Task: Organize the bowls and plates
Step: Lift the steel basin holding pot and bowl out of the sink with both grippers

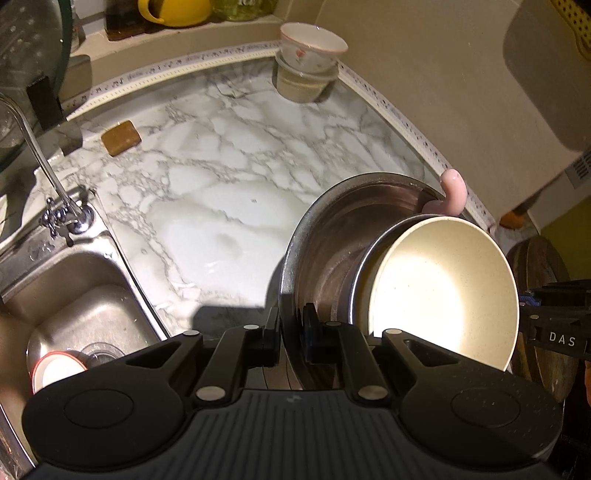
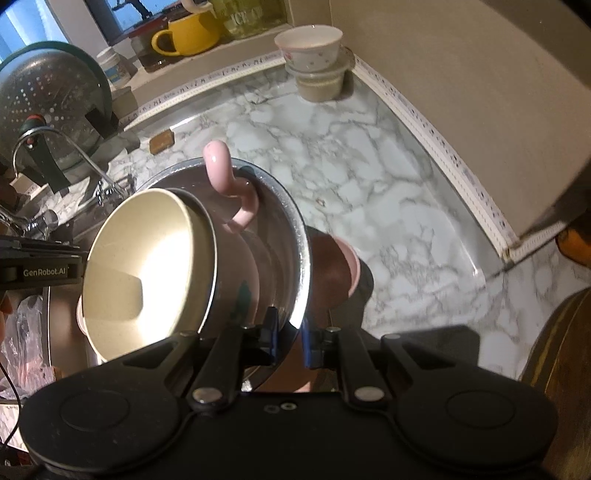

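A large steel bowl [image 1: 332,236] is held on edge above the marble counter [image 1: 207,192]. Nested in it are a smaller steel bowl, a cream bowl [image 1: 447,288] and a pink handled cup [image 1: 452,192]. My left gripper [image 1: 291,332] is shut on the steel bowl's rim. My right gripper [image 2: 290,336] is shut on the rim of the same steel bowl [image 2: 291,236] from the other side, with the cream bowl [image 2: 144,258] and pink cup handle [image 2: 225,177] in view. A stack of small bowls [image 1: 308,62] stands in the far corner and also shows in the right wrist view [image 2: 316,59].
A steel sink [image 1: 77,317] with a faucet [image 1: 62,206] lies left, a red-rimmed dish [image 1: 55,369] in it. A brown sponge [image 1: 121,137] lies on the counter. A colander [image 2: 48,99] and yellow mug [image 2: 188,33] stand at the back. A wooden board [image 1: 543,295] is at right.
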`<state>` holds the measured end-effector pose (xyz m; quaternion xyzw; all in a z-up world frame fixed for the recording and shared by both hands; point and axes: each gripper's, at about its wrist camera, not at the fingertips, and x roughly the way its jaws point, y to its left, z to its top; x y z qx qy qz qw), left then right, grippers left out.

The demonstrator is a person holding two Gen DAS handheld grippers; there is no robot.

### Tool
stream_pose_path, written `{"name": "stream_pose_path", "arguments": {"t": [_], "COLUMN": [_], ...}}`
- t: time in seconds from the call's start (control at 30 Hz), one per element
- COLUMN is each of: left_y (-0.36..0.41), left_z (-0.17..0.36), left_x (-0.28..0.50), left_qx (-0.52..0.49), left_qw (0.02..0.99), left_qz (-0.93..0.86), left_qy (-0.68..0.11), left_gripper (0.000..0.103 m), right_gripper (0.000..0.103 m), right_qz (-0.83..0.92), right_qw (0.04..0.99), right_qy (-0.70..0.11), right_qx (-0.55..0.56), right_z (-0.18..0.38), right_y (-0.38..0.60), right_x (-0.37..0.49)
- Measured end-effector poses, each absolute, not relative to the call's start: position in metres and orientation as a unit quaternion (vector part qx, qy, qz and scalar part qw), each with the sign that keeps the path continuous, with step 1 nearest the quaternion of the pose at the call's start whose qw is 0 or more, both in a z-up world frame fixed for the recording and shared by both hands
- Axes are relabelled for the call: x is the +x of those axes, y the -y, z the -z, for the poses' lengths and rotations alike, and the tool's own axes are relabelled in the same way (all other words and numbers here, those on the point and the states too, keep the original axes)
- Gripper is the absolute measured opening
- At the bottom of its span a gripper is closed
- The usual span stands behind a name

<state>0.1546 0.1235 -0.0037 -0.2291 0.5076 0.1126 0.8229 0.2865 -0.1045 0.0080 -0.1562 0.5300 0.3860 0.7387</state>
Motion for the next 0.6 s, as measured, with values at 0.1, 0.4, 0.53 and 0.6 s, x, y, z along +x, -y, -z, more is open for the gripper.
{"name": "stream_pose_path", "arguments": {"t": [0.1,0.4,0.53,0.6], "left_y": [-0.118,-0.101,-0.097,-0.096], "left_z": [0.009,0.023,0.028,0.031], "left_x": [0.152,0.145,0.142,0.141], "left_qx": [-0.228,-0.217,-0.213,-0.212], "left_qw": [0.818,0.808,0.805,0.803], "left_qz": [-0.109,-0.103,-0.099,-0.097], "left_qy": [-0.516,-0.538,-0.545,-0.549], "left_gripper": [0.010,0.010,0.010,0.010], "right_gripper": [0.013,0.014,0.014,0.014], "right_qz": [-0.383,-0.375,-0.370,-0.369], "right_qw": [0.736,0.723,0.720,0.719], "right_qy": [-0.537,-0.559,-0.566,-0.568], "right_qx": [-0.156,-0.157,-0.156,-0.156], "right_z": [-0.003,0.012,0.017,0.019], "right_y": [0.110,0.120,0.123,0.124], "right_x": [0.282,0.274,0.270,0.268]}}
